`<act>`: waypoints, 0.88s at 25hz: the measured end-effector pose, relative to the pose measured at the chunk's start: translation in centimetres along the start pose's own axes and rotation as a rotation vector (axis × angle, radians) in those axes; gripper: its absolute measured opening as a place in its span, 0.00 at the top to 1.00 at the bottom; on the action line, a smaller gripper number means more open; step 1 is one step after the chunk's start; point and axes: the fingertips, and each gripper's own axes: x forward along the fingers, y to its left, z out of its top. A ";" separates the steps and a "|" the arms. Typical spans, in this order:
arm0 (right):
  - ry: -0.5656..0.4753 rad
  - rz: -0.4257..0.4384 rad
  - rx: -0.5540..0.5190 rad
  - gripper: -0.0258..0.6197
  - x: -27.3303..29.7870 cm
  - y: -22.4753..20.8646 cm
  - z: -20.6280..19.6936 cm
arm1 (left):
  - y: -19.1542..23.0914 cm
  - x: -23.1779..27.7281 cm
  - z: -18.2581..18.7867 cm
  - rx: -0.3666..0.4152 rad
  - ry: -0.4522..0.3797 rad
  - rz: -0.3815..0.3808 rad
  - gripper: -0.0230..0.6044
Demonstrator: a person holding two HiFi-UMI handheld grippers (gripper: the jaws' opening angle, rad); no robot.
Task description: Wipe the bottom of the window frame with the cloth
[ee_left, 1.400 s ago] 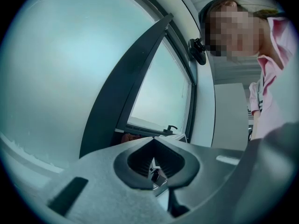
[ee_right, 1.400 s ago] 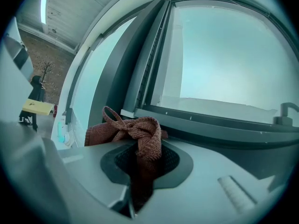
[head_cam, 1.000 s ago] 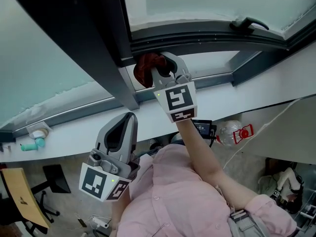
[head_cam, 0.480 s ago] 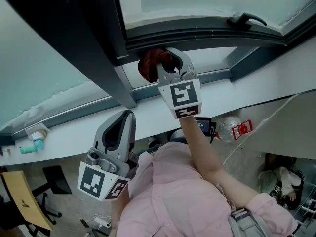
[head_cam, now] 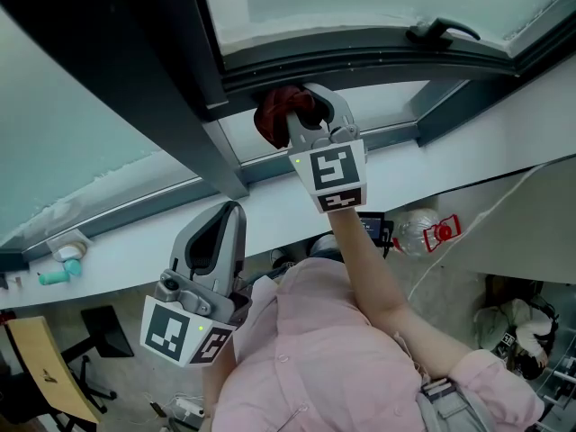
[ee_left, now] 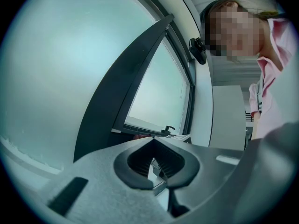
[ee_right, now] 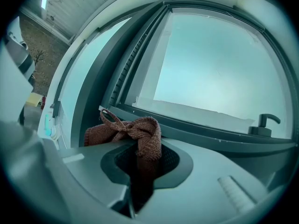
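Observation:
A reddish-brown cloth (head_cam: 277, 113) is bunched in my right gripper (head_cam: 301, 106), which is shut on it and holds it against the dark bottom rail of the window frame (head_cam: 360, 61), close to the frame's left corner by the dark upright post (head_cam: 135, 70). In the right gripper view the cloth (ee_right: 135, 134) hangs out between the jaws just below the bottom rail (ee_right: 196, 127). My left gripper (head_cam: 216, 241) is held low, away from the window, with its jaws shut and nothing between them; in its own view the left gripper (ee_left: 156, 164) points toward the window.
A black window handle (head_cam: 439, 31) sits on the frame to the right. The white sill (head_cam: 450, 165) runs below the frame. A teal object (head_cam: 56, 274) lies on the sill at far left. Below are a plastic bottle (head_cam: 423, 237) and a chair (head_cam: 45, 367).
My right gripper with the cloth has shifted slightly to the right and up along the bottom rail. The left gripper has hardly moved.

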 end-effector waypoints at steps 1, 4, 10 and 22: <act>-0.001 0.002 -0.001 0.87 0.0 0.0 0.0 | 0.0 0.0 0.0 -0.001 -0.001 0.000 0.96; 0.000 -0.001 -0.001 0.87 0.0 -0.1 0.1 | 0.0 0.0 0.1 -0.001 -0.004 0.003 0.96; -0.001 -0.017 0.008 0.87 -0.3 -0.9 -0.2 | -0.1 0.1 0.1 0.000 -0.004 0.003 0.96; 0.007 -0.043 0.036 0.87 -0.7 -2.1 -0.7 | -0.4 0.3 -0.1 0.000 0.001 -0.007 0.96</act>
